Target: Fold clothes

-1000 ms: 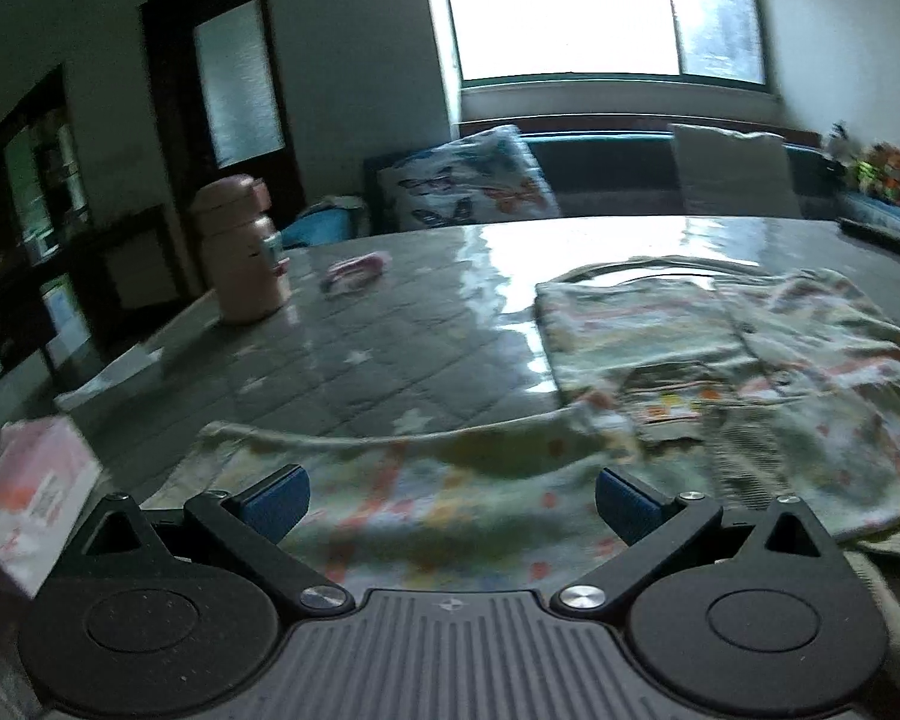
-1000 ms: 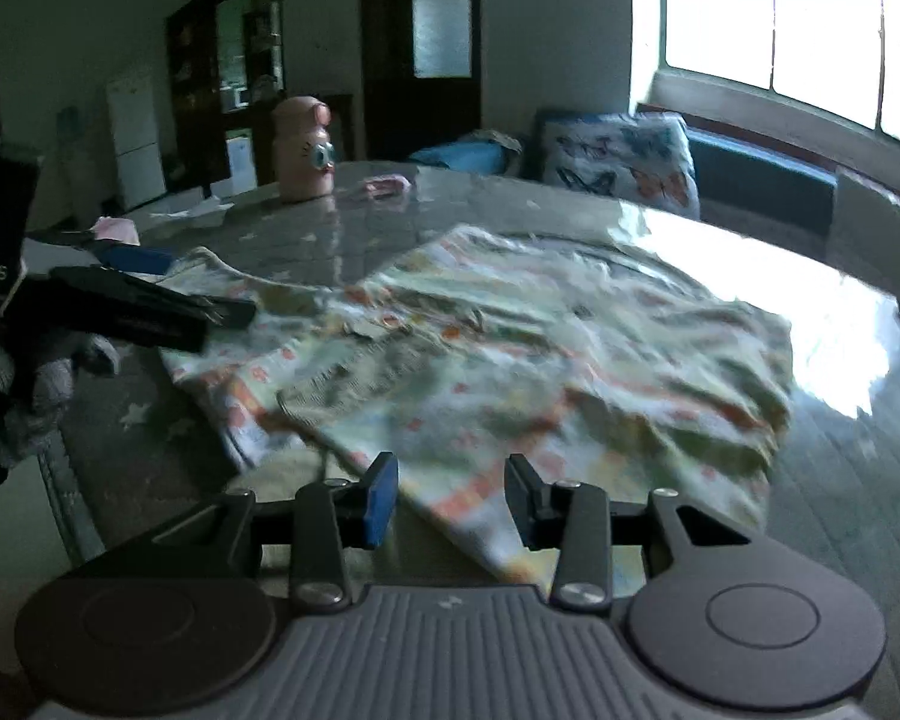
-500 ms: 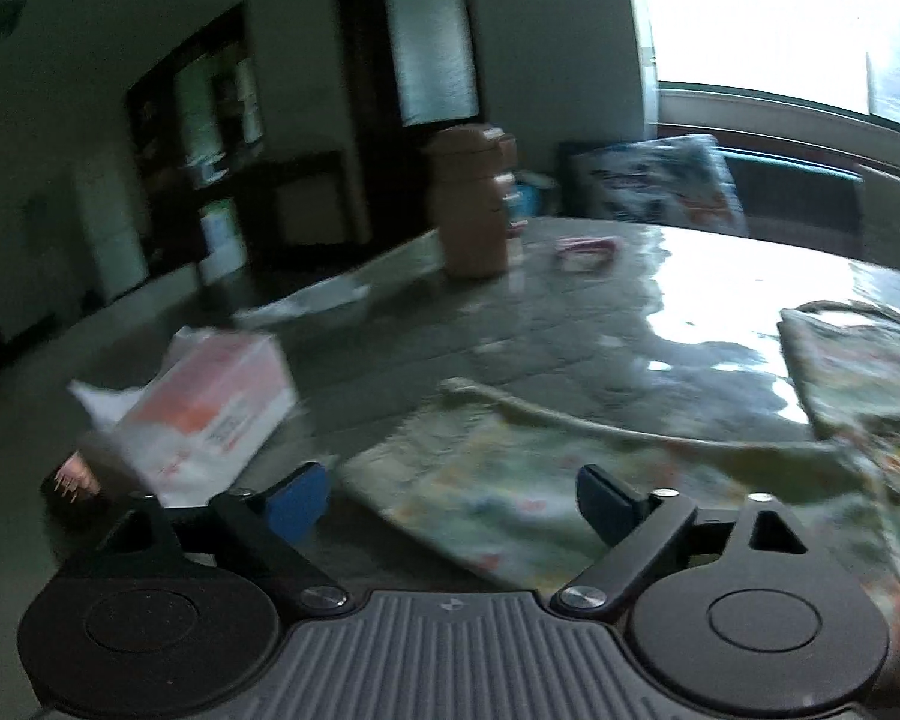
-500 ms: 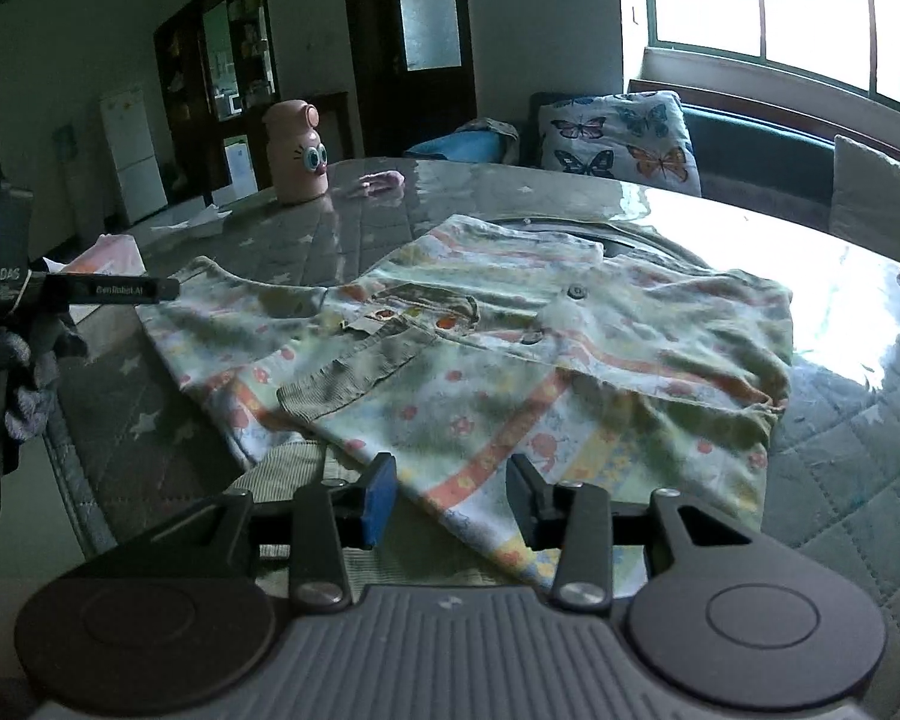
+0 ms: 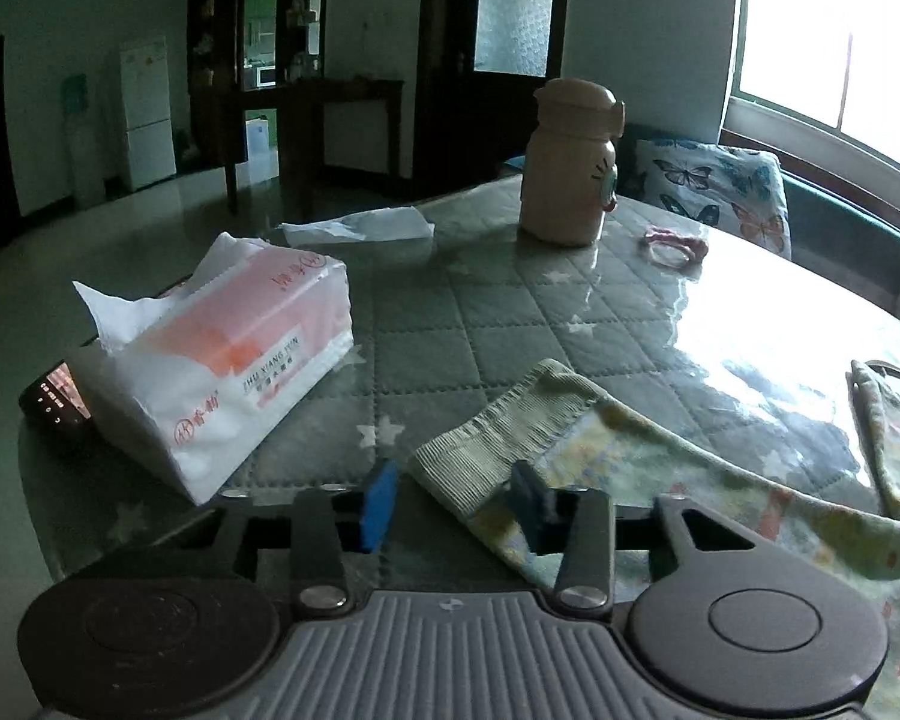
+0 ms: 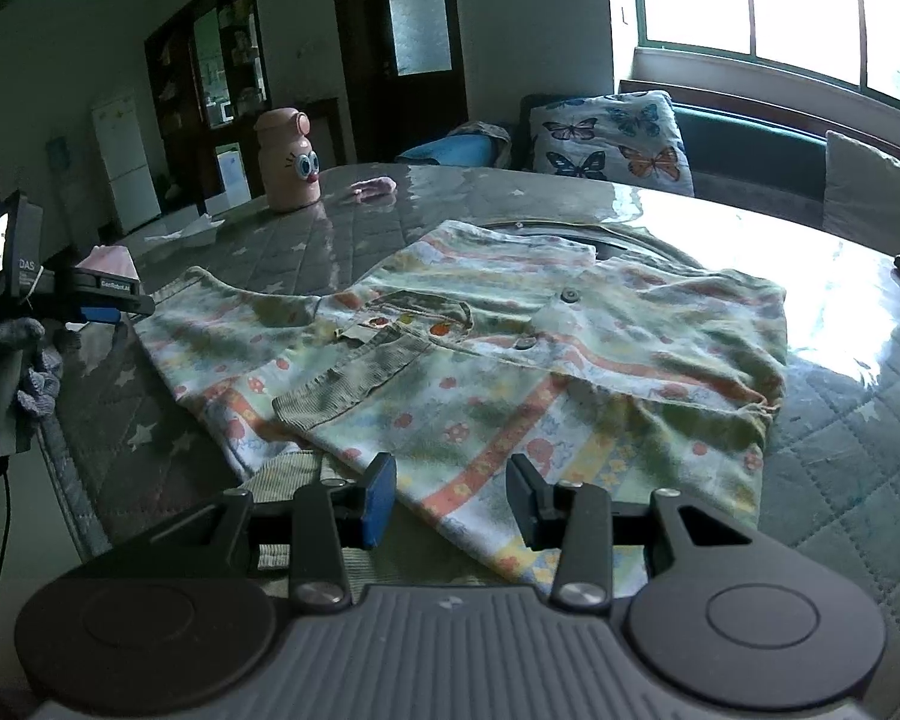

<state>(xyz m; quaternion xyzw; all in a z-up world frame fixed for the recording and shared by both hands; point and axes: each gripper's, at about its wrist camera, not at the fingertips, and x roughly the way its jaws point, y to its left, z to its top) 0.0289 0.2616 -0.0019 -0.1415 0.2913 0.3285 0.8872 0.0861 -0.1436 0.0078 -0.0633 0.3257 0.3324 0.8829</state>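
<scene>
From my left wrist camera I see the left gripper [image 5: 453,498] low over the near end of the sleeve [image 5: 510,438], the ribbed cuff lying between the blue pads. Its jaws have just been closing and now stand narrow; the cuff sits in the gap, with the right pad at its edge, but I cannot see both pads pressing on it. Left of the cuff rests a tissue pack [image 5: 228,360], with a phone [image 5: 54,405] just behind its near end. Farther back stand a pink bottle [image 5: 570,168] and a small pink item [image 5: 675,246] on the quilted table [image 5: 450,312].

From my right wrist camera I see the right gripper [image 6: 450,495] at the near hem of the printed shirt [image 6: 510,372], which lies spread flat across the table. Its jaws are partly open, with the hem running between them and no pad visibly pressing the cloth. At the far left the left gripper reaches the sleeve's tip, held by a gloved hand [image 6: 12,360].
</scene>
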